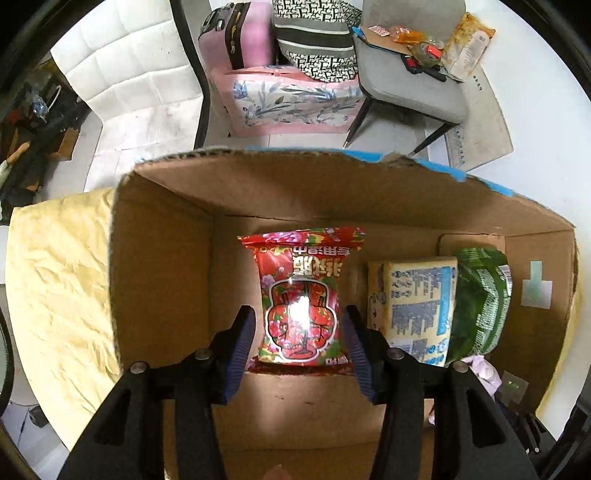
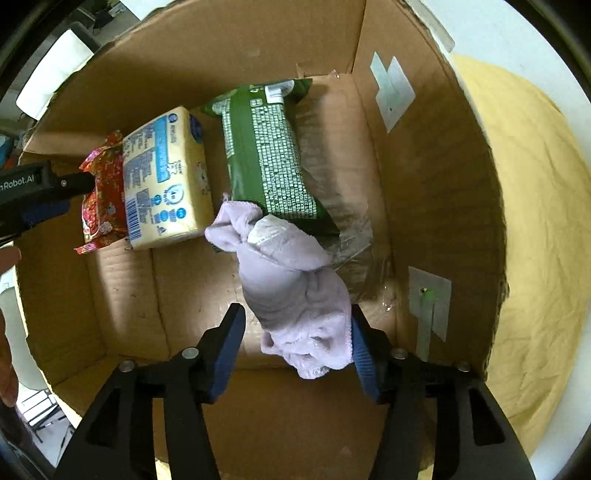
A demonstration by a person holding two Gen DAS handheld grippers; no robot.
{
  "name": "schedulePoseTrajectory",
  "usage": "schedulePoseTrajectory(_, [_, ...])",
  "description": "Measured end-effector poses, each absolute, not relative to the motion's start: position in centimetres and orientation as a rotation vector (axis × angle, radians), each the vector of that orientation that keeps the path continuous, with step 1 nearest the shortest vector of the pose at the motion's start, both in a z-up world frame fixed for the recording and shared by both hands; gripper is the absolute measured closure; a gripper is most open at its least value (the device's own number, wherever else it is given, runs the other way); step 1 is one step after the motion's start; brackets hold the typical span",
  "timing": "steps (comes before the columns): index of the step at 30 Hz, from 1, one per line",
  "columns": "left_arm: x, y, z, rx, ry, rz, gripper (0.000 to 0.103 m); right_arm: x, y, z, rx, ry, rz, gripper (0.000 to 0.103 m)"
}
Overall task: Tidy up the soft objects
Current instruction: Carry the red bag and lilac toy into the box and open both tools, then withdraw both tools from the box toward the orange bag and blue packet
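Note:
A cardboard box (image 1: 162,258) holds a red floral packet (image 1: 301,295), a yellow tissue pack (image 1: 417,306) and a green packet (image 1: 480,299). My left gripper (image 1: 299,332) is open, its fingers on either side of the red packet's near end, not pressing it. In the right wrist view the box (image 2: 436,206) shows the same red packet (image 2: 105,195), yellow pack (image 2: 166,177) and green packet (image 2: 269,155). A lilac cloth (image 2: 295,288) lies on the box floor, touching my right gripper's right finger. My right gripper (image 2: 297,343) is open around the cloth's near end.
The box stands on a crumpled yellow sheet (image 1: 59,280). Beyond it are a grey chair (image 1: 406,74) with clutter, a pink floral bag (image 1: 291,103) and a pink suitcase (image 1: 240,33). The left gripper's body (image 2: 33,195) reaches in at the right wrist view's left edge.

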State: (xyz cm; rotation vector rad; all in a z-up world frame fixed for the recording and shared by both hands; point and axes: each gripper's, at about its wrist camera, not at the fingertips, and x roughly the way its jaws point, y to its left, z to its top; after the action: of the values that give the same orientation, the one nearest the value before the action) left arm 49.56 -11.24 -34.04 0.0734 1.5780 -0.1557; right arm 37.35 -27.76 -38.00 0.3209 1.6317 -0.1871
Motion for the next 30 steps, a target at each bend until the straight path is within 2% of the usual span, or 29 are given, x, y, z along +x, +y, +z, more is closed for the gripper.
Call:
schedulePoseTrajectory(4, [48.8,-11.2,-32.8,0.092,1.549,-0.159,0.052,37.3,-26.8,-37.1,0.316,1.618,-0.167,0.027])
schedulePoseTrajectory(5, [48.6,-11.1,-32.5,0.1,1.54,-0.16,0.048,37.4,-26.6,-36.7,0.314,1.606,-0.165,0.025])
schedulePoseTrajectory(7, [48.0,-10.9,-31.7,0.105,1.523,-0.159,0.043,37.7,-26.0,-35.8,0.303,1.593,-0.162,0.006])
schedulePoseTrajectory(9, [46.9,-10.5,-30.8,0.106,1.506,-0.158,0.031,37.5,-25.7,-35.4,0.303,1.572,-0.159,0.002])
schedulePoseTrajectory(11, [45.5,-10.0,-29.8,0.114,1.482,-0.15,0.012,37.4,-25.3,-34.8,0.285,1.556,-0.161,0.002])
schedulePoseTrajectory(14, [43.6,-9.4,-28.8,0.12,1.445,-0.146,0.006,37.0,-25.1,-33.9,0.267,1.536,-0.161,0.001])
schedulePoseTrajectory(30, [33.9,-6.7,-20.9,0.049,1.251,-0.091,0.004,31.2,-23.9,-25.2,0.127,1.335,-0.168,0.0])
